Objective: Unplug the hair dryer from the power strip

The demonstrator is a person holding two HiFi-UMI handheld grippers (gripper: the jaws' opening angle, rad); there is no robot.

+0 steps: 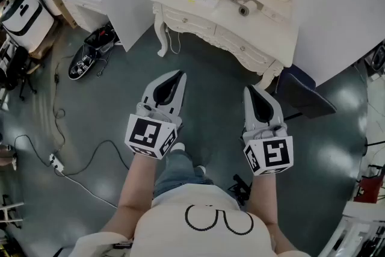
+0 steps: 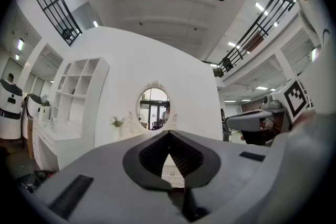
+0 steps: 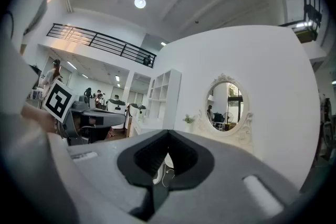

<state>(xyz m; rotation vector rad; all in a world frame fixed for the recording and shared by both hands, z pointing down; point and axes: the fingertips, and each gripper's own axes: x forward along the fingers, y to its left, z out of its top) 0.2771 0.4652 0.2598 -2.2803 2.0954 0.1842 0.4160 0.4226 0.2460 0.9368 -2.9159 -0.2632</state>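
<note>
I read both shut and empty: left claw, right claw. Hair dryer on bench ahead, well apart. Power strip on floor, left of left claw.

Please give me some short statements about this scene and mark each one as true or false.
1. The left gripper and the right gripper both have their jaws together. True.
2. The right gripper holds a plug. False: nothing is between its jaws.
3. A white dressing table stands ahead of the person. True.
4. The mirror over it is square. False: it is oval.
</note>
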